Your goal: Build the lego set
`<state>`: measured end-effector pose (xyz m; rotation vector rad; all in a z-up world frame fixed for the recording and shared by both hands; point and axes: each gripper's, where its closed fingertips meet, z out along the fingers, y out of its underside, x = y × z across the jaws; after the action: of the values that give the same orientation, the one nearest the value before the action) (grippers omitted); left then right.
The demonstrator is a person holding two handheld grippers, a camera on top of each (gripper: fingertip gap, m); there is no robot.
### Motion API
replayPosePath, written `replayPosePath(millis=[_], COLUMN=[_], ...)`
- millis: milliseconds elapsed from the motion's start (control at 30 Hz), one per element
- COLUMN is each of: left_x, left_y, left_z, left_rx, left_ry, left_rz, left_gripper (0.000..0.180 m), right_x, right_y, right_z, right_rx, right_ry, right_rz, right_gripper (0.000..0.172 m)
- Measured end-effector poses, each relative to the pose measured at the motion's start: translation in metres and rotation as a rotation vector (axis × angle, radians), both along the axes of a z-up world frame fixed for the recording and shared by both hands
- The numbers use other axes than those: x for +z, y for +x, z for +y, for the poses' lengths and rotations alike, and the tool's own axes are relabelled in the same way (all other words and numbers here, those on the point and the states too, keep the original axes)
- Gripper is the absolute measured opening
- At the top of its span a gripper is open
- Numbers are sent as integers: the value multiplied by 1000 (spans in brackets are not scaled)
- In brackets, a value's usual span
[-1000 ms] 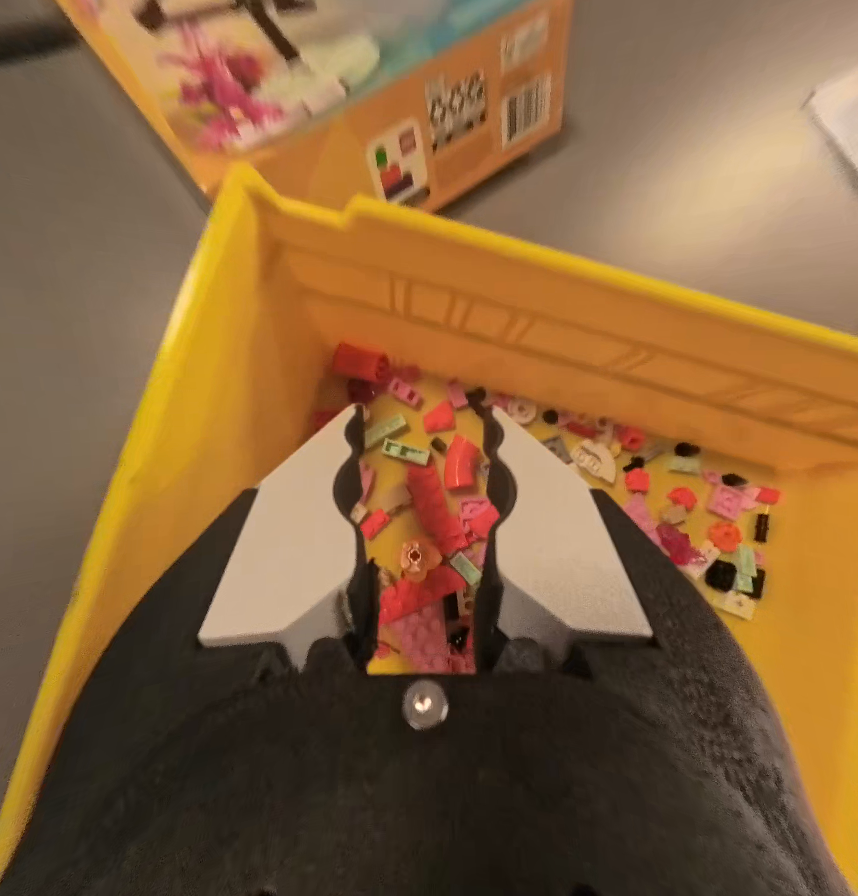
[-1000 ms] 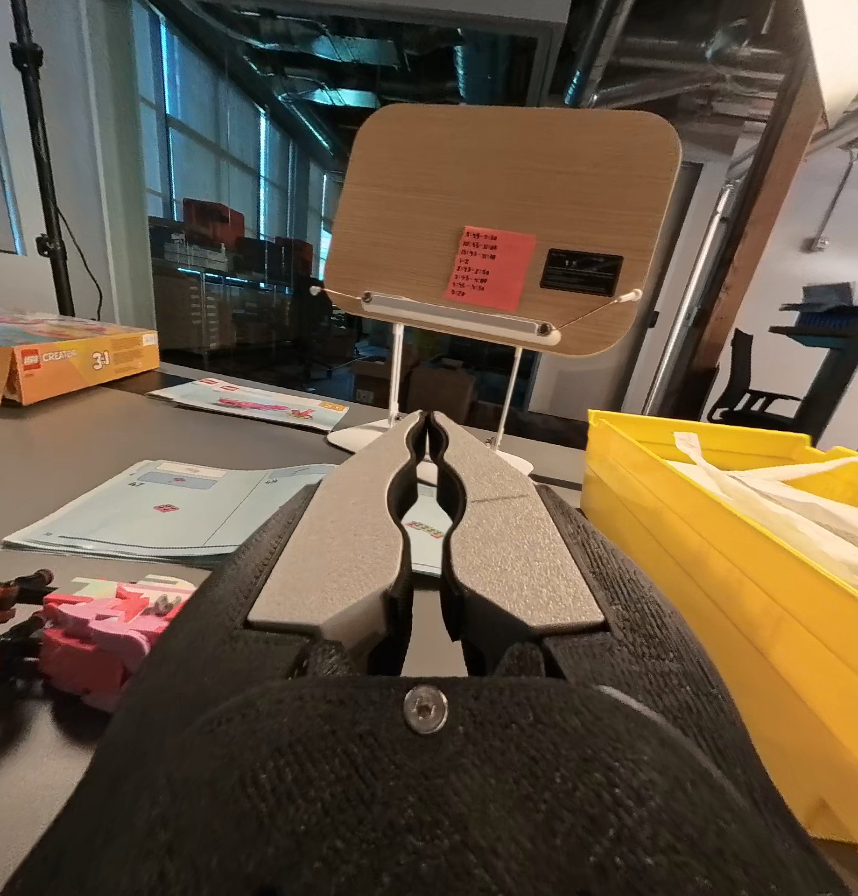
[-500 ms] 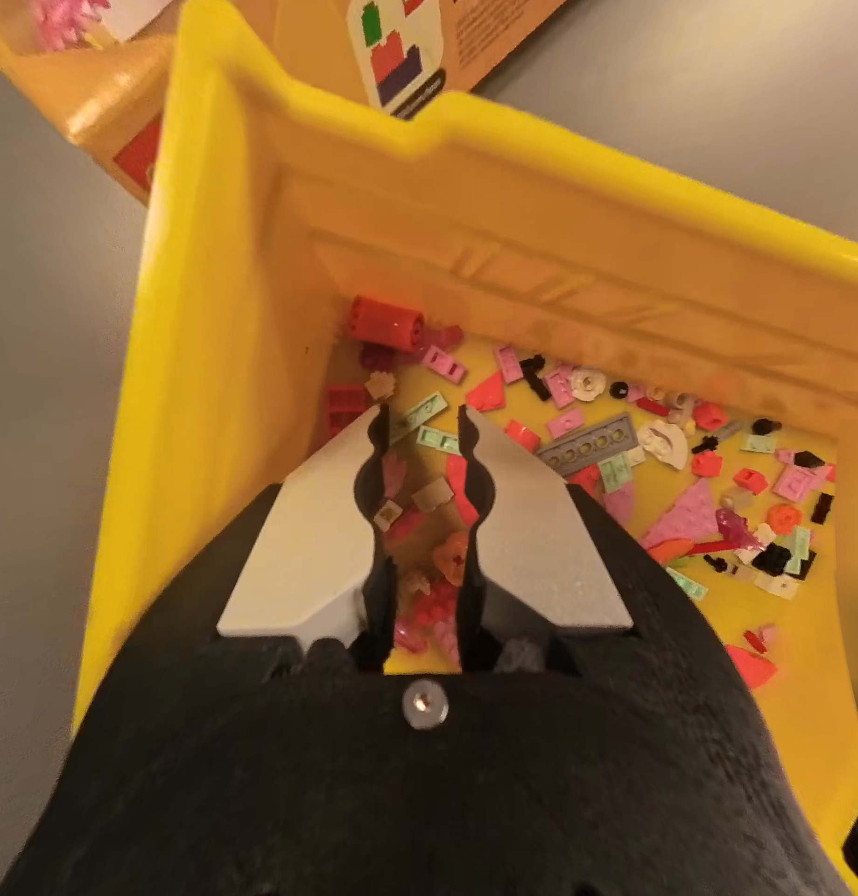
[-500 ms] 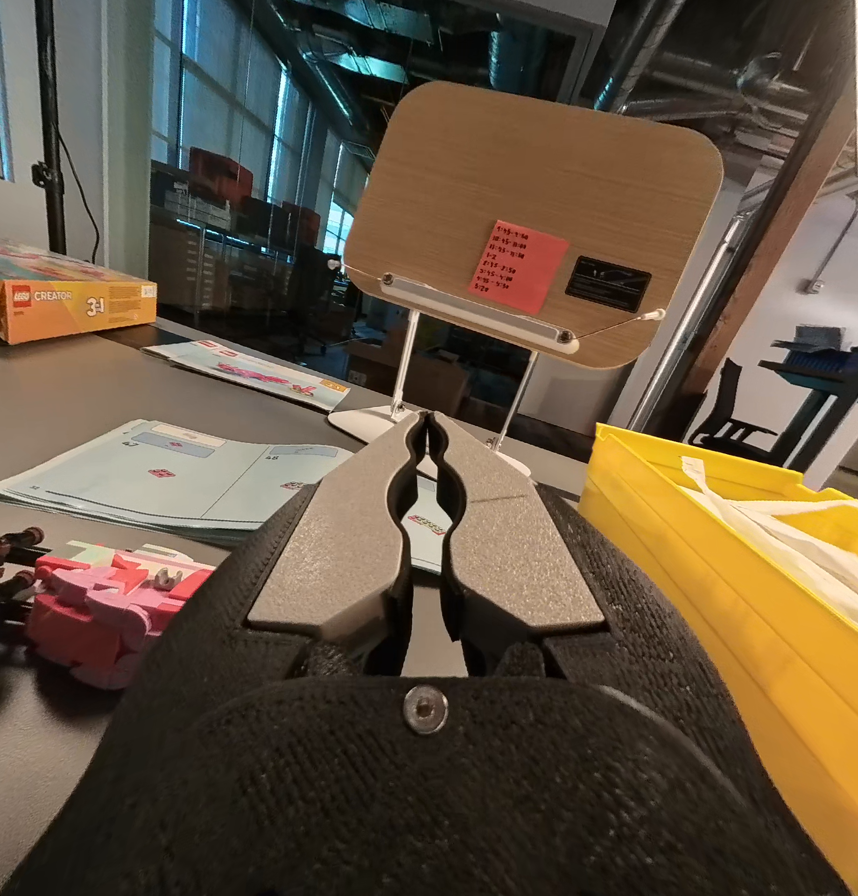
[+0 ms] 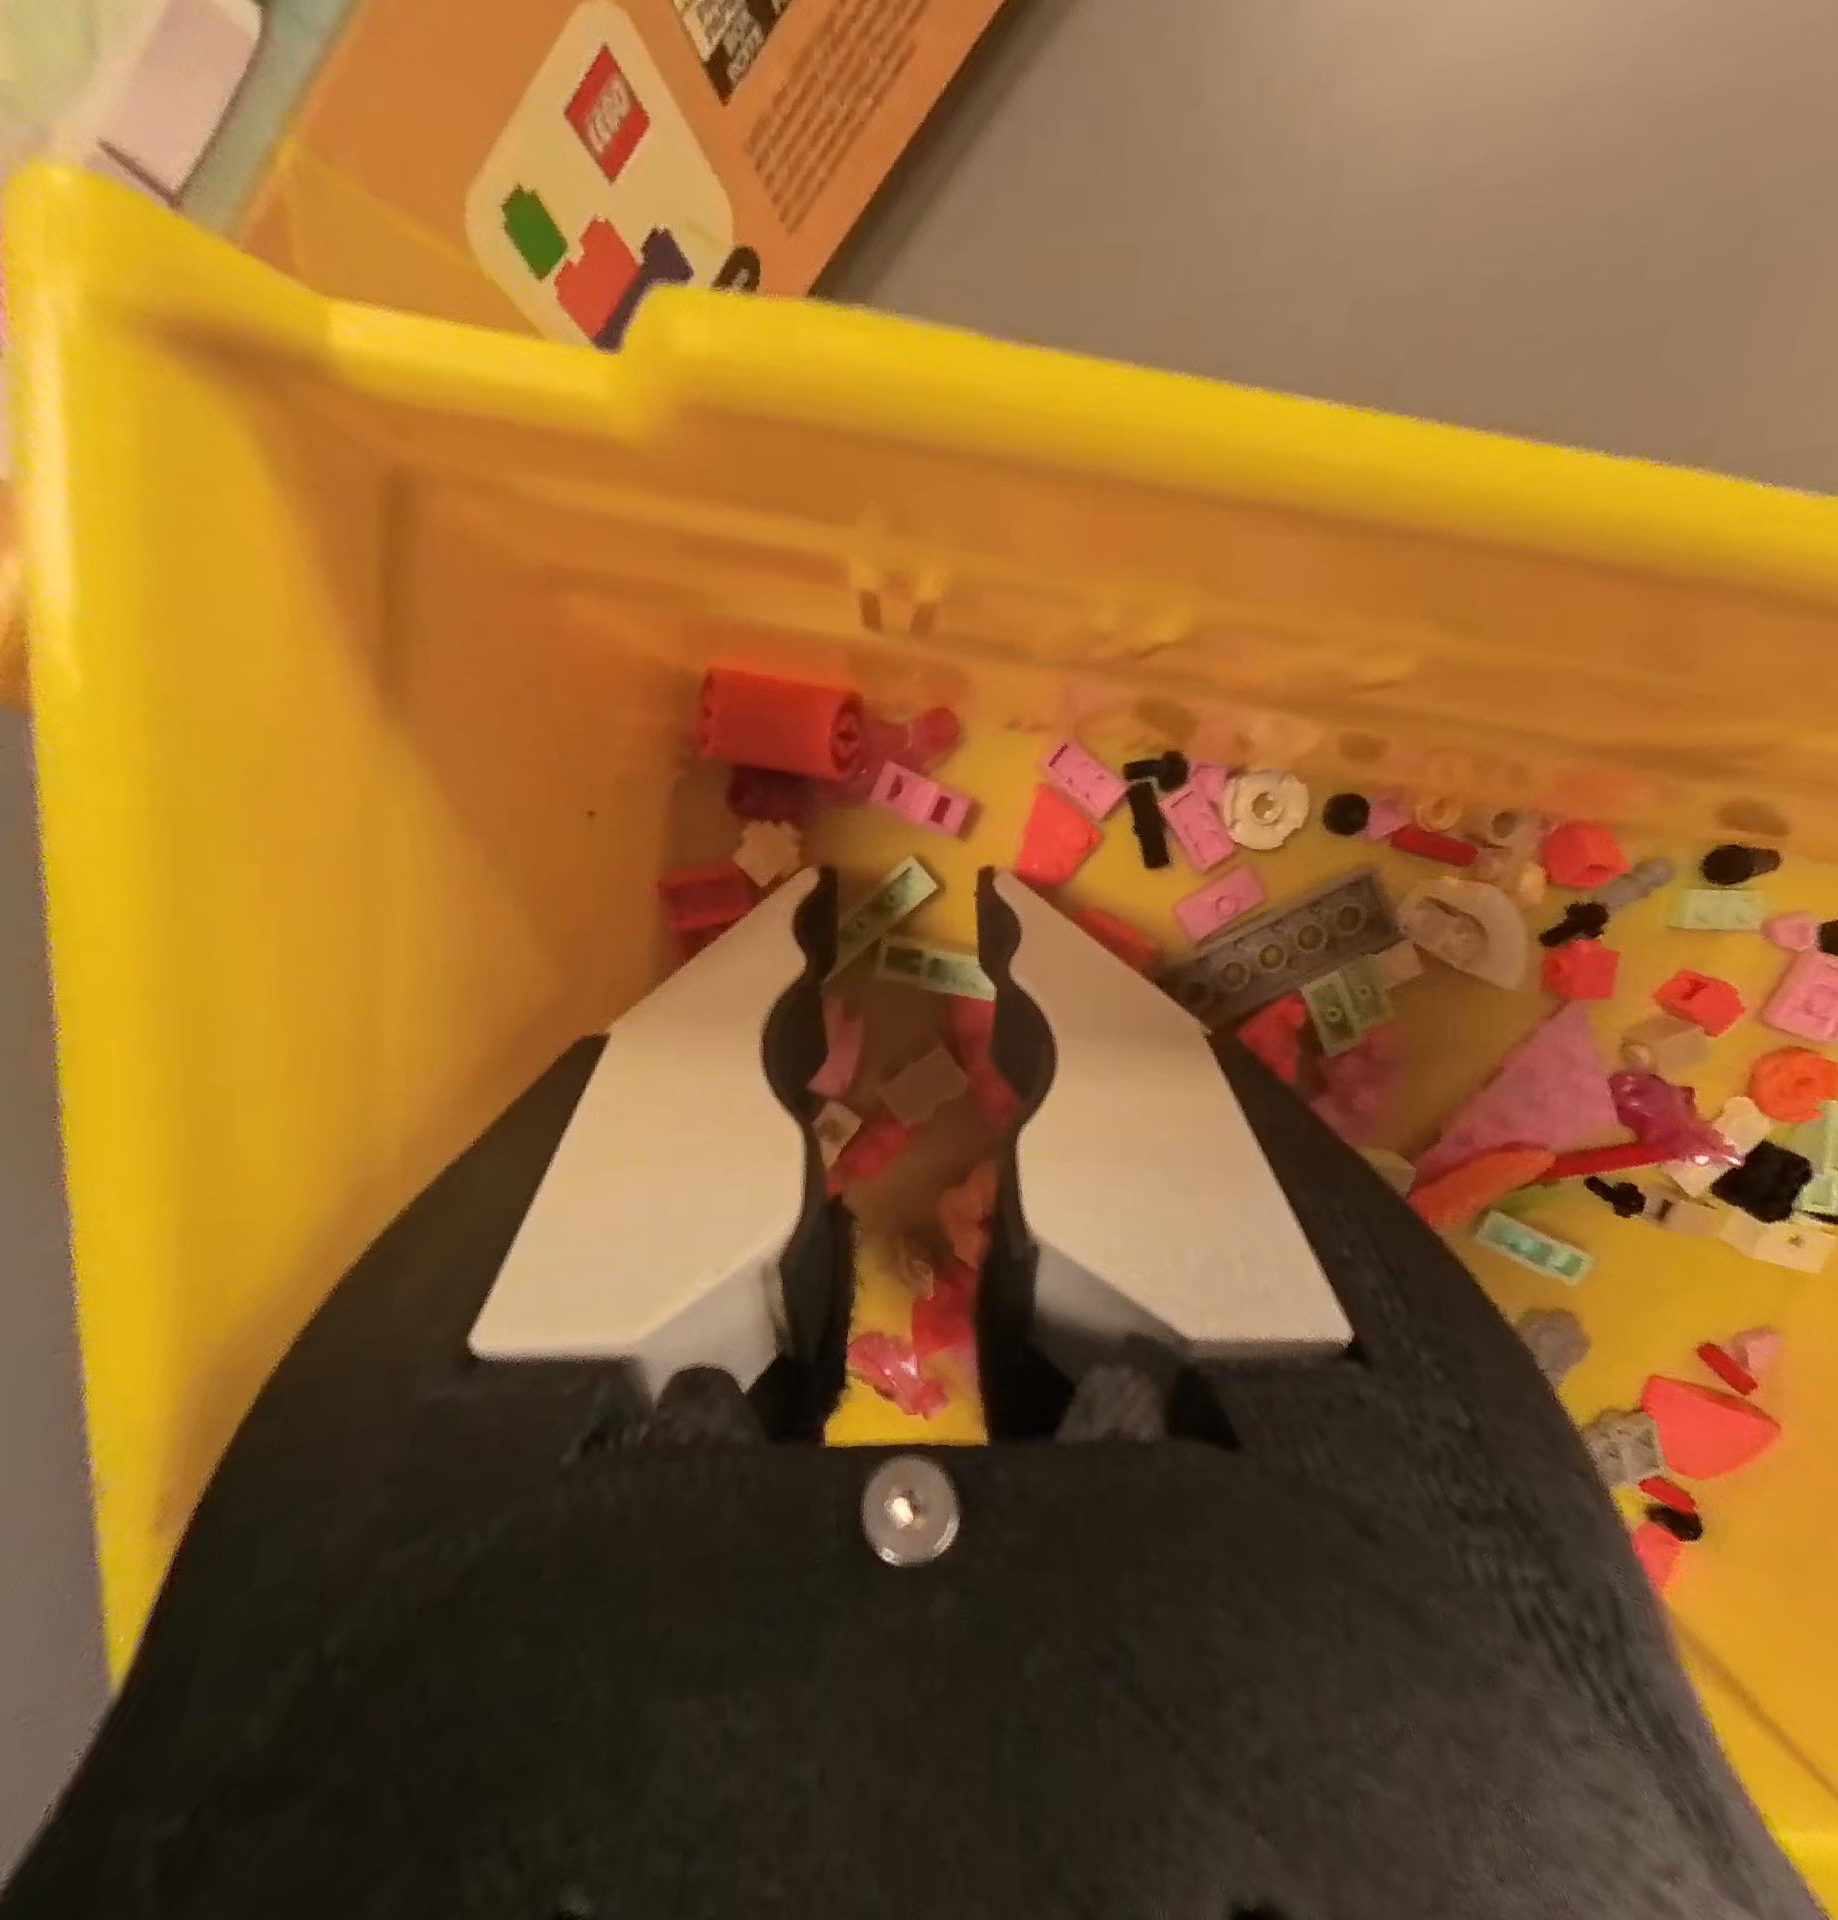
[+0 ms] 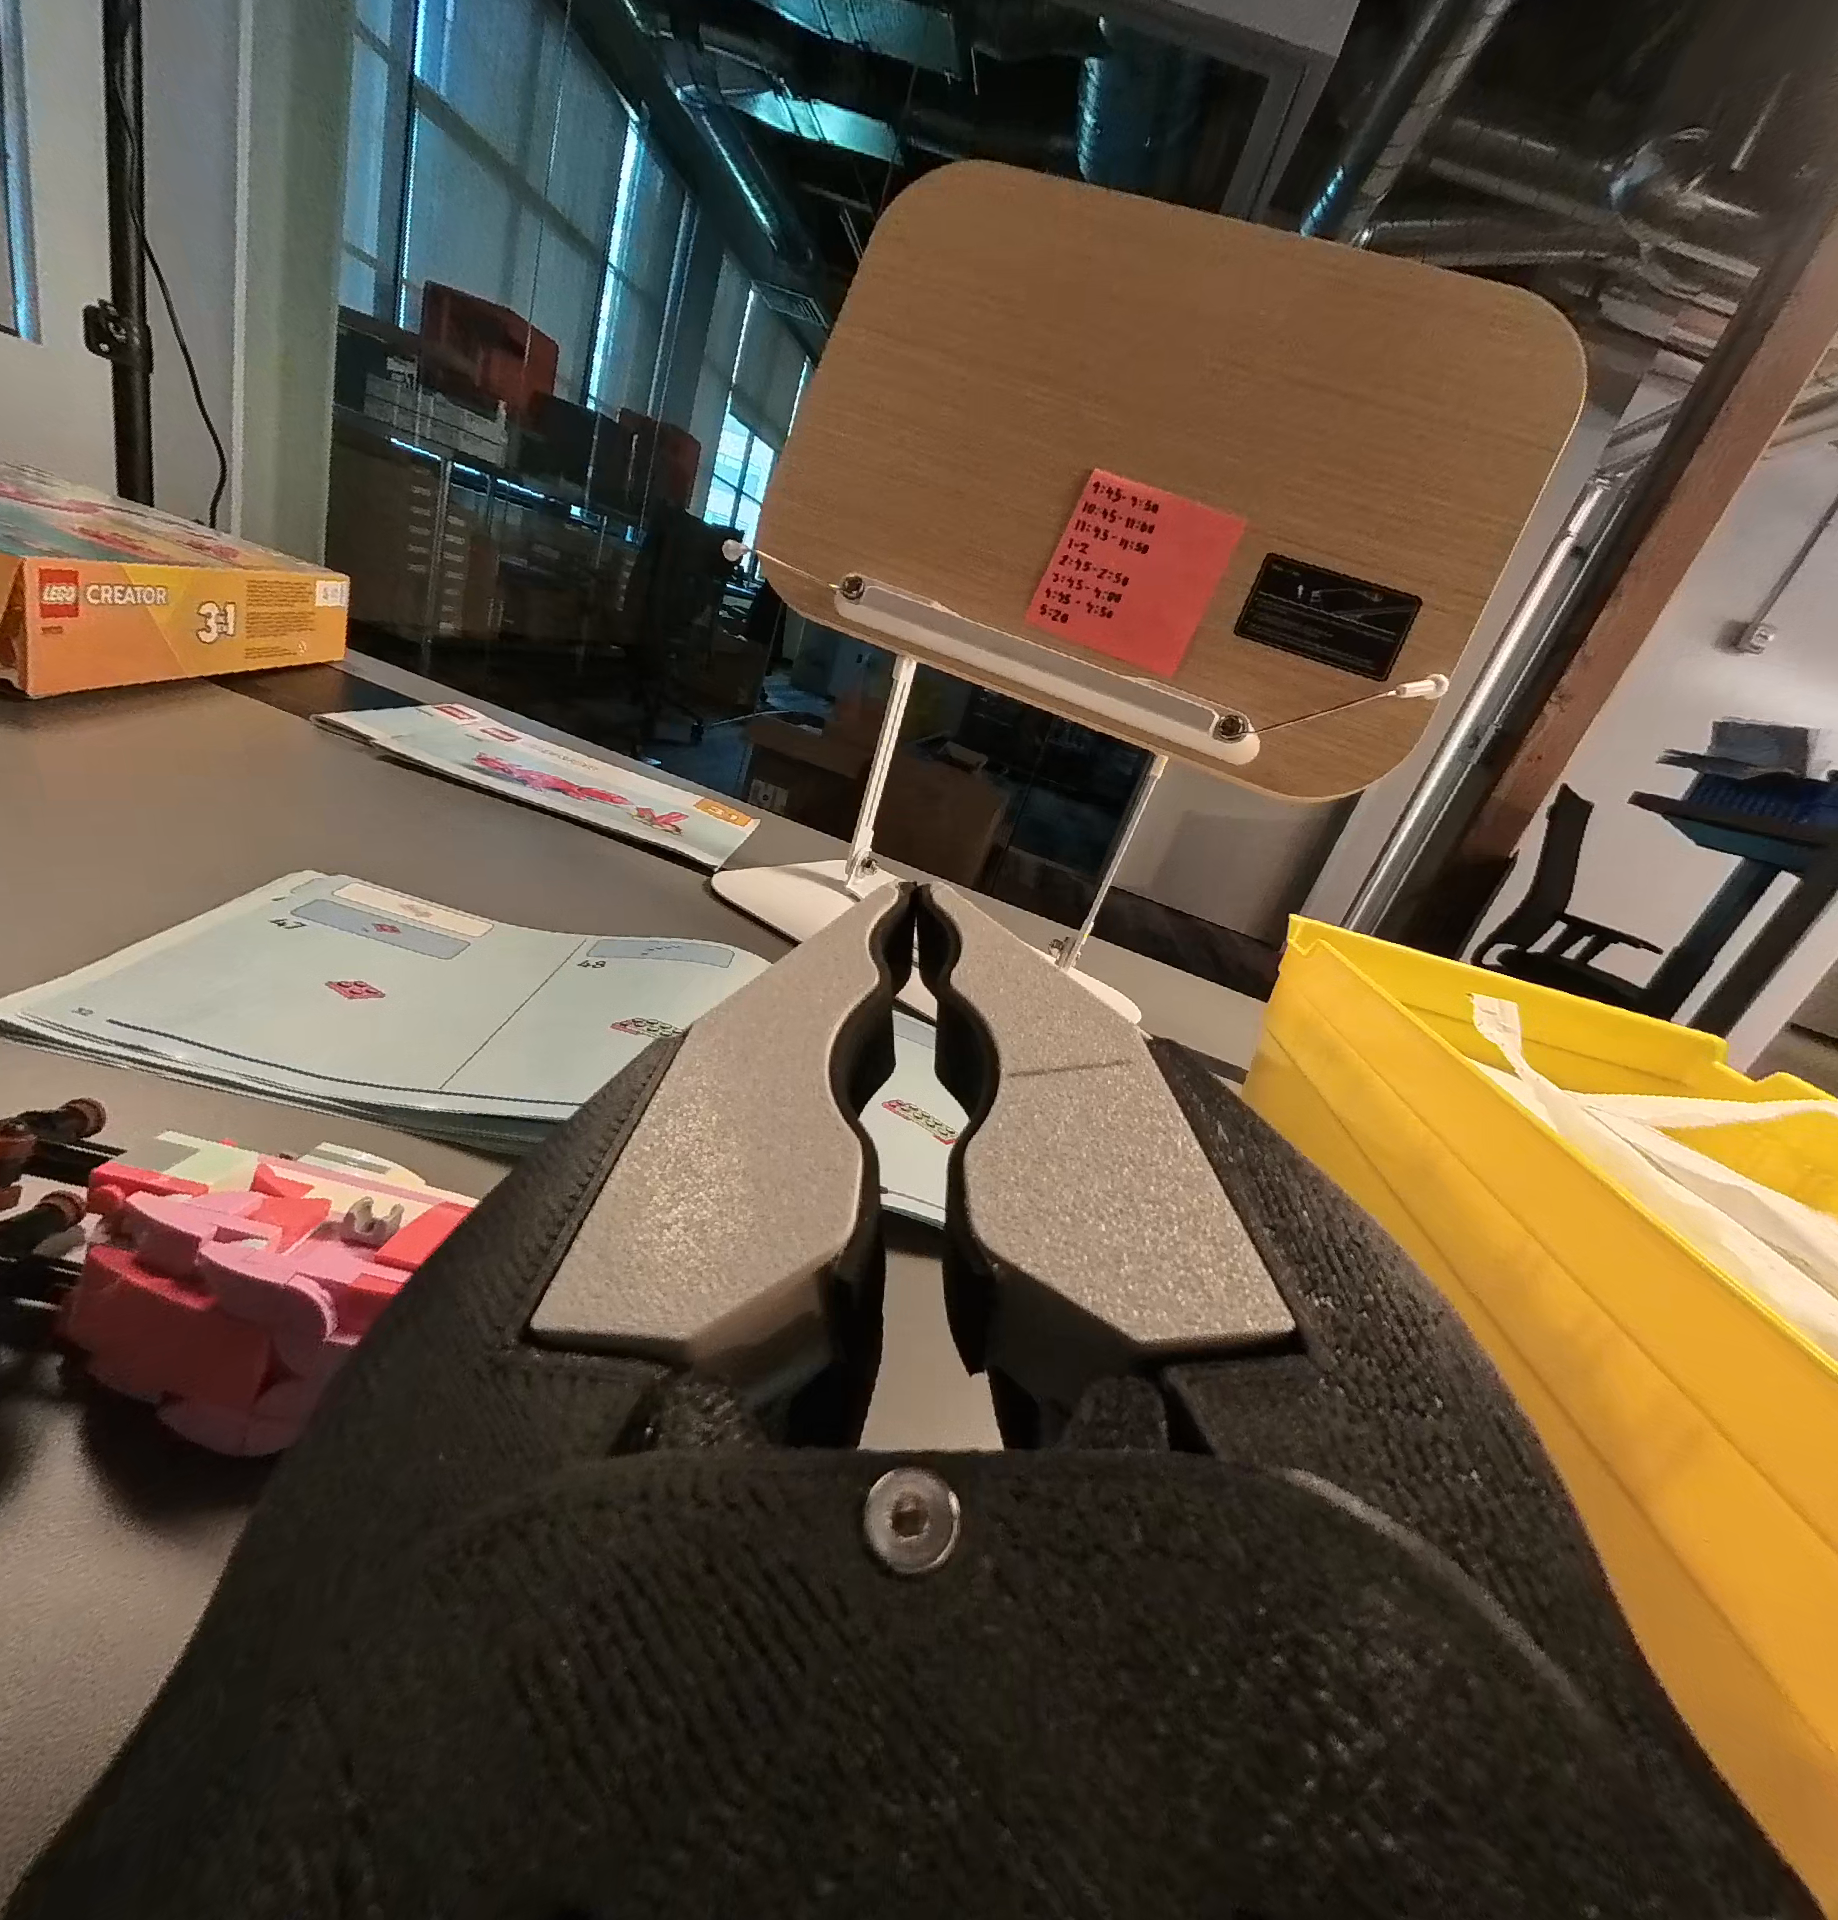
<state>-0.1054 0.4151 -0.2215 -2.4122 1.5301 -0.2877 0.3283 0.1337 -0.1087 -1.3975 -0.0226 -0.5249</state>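
My left gripper (image 5: 904,883) reaches down into a yellow bin (image 5: 1102,416) near its left corner. Its jaws stand partly open over a scatter of small bricks. Two mint green plates (image 5: 889,909) lie on the bin floor between the fingertips, and pink, tan and red bits lie farther back between the fingers; I see no pad pressing on any of them. A red round brick (image 5: 780,722) lies in the corner and a grey plate (image 5: 1279,951) to the right. My right gripper (image 6: 915,888) is shut with nothing between its fingertips, held above the dark table.
An orange box (image 5: 790,125) lies behind the bin. In the right wrist view: a pink brick model (image 6: 240,1268) at the left, an open instruction booklet (image 6: 323,997), a wooden book stand (image 6: 1154,468), an orange box (image 6: 167,613), and a yellow bin (image 6: 1517,1195) holding white bags at the right.
My left gripper's jaws narrowed from wide to partly open, then stayed so, while it moved lower and closer to the bin's left corner. The right gripper stayed shut and drifted slightly.
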Motion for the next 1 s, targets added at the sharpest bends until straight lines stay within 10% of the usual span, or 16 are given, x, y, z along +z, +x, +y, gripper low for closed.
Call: replayPosePath(millis=[433, 1000], left_x=[7, 1], left_y=[25, 16], left_z=[2, -8], left_rx=[268, 226], left_ry=[-227, -172], left_rz=[-108, -8], left_gripper=[19, 9], right_x=[0, 1], right_y=[-3, -9], right_z=[1, 1], right_rx=[24, 72], right_ry=[1, 14], right_rz=[9, 42], right_gripper=[0, 0])
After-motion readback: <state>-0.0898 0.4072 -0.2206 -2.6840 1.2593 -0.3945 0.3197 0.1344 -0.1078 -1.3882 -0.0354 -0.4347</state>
